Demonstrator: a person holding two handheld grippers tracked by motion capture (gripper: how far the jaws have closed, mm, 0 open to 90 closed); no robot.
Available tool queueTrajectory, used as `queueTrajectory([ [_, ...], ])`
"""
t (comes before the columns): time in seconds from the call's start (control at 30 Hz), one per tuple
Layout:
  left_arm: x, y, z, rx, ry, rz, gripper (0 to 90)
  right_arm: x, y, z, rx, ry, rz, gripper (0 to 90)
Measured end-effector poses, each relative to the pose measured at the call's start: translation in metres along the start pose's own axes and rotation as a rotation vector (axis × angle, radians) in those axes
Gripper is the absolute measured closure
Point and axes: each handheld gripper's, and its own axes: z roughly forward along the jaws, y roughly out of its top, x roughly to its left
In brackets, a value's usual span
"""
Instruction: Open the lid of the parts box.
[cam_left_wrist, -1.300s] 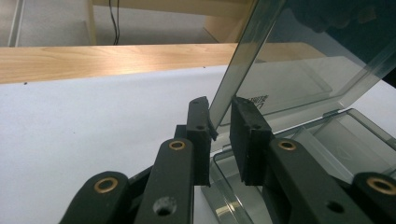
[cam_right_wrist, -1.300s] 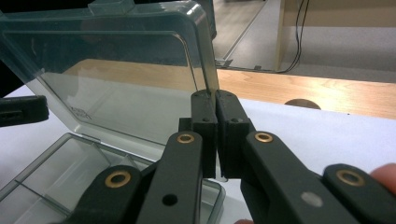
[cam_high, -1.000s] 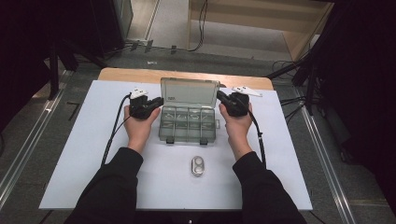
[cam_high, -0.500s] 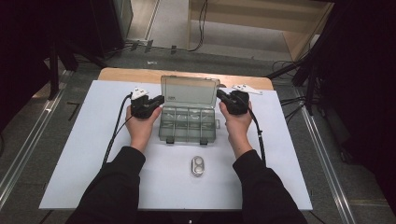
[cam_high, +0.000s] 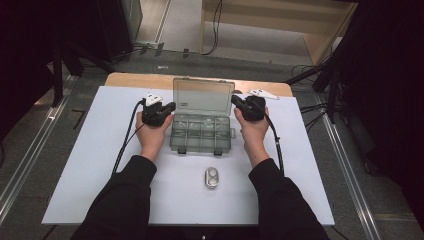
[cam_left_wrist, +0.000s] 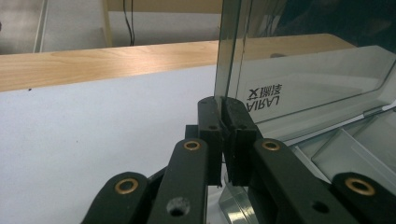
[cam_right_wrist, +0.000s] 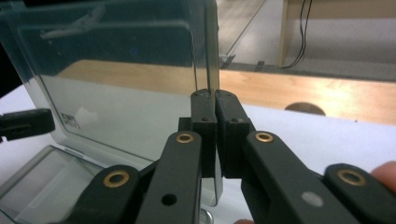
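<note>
A clear plastic compartment box (cam_high: 202, 134) sits at the middle back of the white mat, its lid (cam_high: 203, 95) standing upright. My left gripper (cam_high: 172, 106) is at the lid's left edge. In the left gripper view my left gripper (cam_left_wrist: 223, 103) is shut on that edge of the lid (cam_left_wrist: 303, 79), and its jaws have just been closing tighter on it. My right gripper (cam_high: 234, 100) is at the lid's right edge. In the right gripper view my right gripper (cam_right_wrist: 215, 96) pinches the edge of the lid (cam_right_wrist: 116, 93), which runs between the pads.
A small silver oval object (cam_high: 212, 178) lies on the white mat (cam_high: 90, 150) in front of the box, between the forearms. Bare wooden tabletop (cam_high: 140, 80) shows behind the mat. A white tag (cam_high: 262, 93) lies behind the right hand. Cables trail from both grippers.
Both hands stay at the sides of the upright lid; nothing has visibly moved.
</note>
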Motion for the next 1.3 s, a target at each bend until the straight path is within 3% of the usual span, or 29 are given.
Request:
queueTrajectory([
  [0.27, 0.001, 0.001, 0.003, 0.006, -0.003, -0.027, 87.1, -0.004, -0.019, 0.015, 0.061, -0.009, 0.032, 79.6],
  [0.53, 0.004, 0.002, 0.005, 0.015, -0.014, -0.045, 86.9, -0.006, -0.024, 0.021, 0.082, -0.016, 0.054, 83.4],
  [0.77, 0.011, 0.001, 0.007, 0.018, -0.054, -0.128, 84.8, -0.011, -0.024, 0.025, 0.086, 0.010, 0.094, 83.6],
  [1.3, 0.018, 0.002, 0.017, 0.063, -0.078, -0.233, 83.9, -0.022, -0.027, 0.034, 0.110, 0.060, 0.179, 81.9],
])
